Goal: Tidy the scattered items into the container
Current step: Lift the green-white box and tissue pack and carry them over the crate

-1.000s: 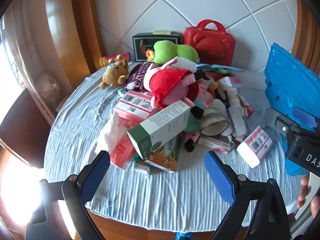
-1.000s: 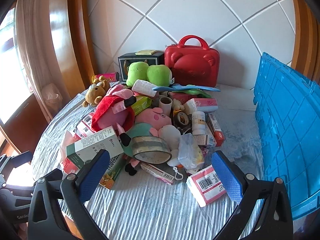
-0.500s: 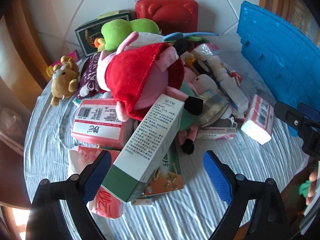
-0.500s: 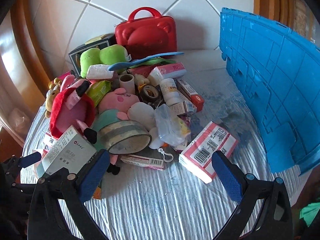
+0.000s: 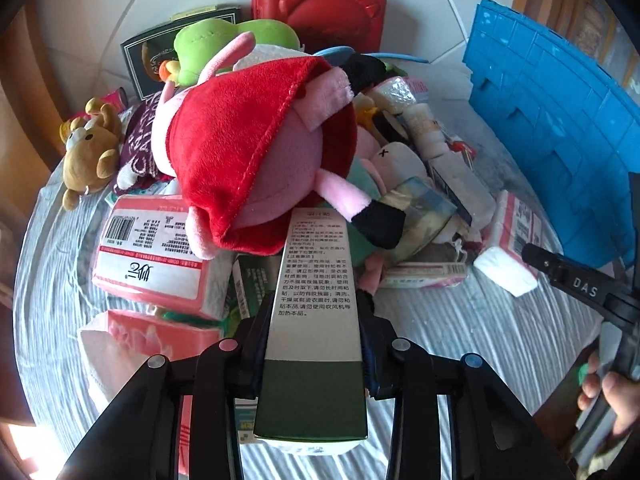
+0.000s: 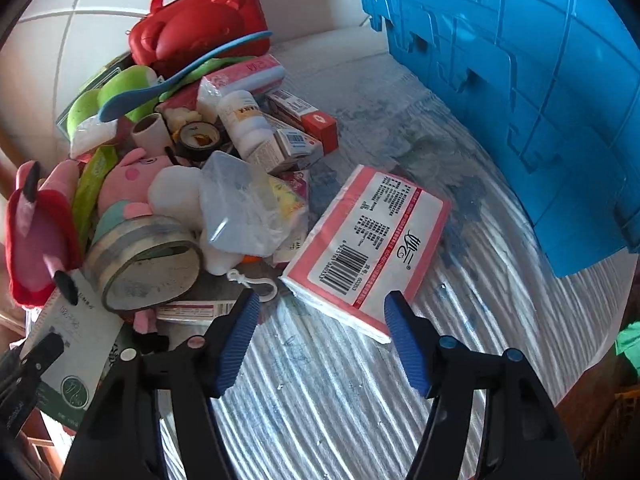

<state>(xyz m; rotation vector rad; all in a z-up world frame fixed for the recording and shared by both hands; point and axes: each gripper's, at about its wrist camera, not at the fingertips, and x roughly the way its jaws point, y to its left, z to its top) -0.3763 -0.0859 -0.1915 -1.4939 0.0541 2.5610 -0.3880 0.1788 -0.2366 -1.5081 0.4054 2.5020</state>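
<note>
A heap of scattered items covers the round table's striped cloth (image 5: 460, 340). My left gripper (image 5: 316, 310) is shut on a white-and-green carton (image 5: 316, 272), whose far end rests under a red-and-pink plush pig (image 5: 256, 152). The same carton (image 6: 76, 344) shows at the lower left of the right wrist view. My right gripper (image 6: 320, 306) is open, its blue pads on either side of the near corner of a pink-and-white tissue pack (image 6: 372, 240) lying flat on the cloth. The blue plastic crate (image 6: 520, 60) stands just right of that pack, and the crate (image 5: 560, 120) is also at the right in the left wrist view.
A red case (image 5: 320, 12) and a dark box (image 5: 160, 52) stand against the tiled wall. A green plush (image 5: 208, 48), a teddy bear (image 5: 88, 148), more tissue packs (image 5: 152, 248), a tape roll (image 6: 144, 256), a white bottle (image 6: 240, 116) and small boxes fill the heap. A hand (image 5: 612, 392) shows at the right edge.
My left gripper moved in and shut on the white-and-green carton. My right gripper moved forward and right to the tissue pack, its fingers narrower than before but still open.
</note>
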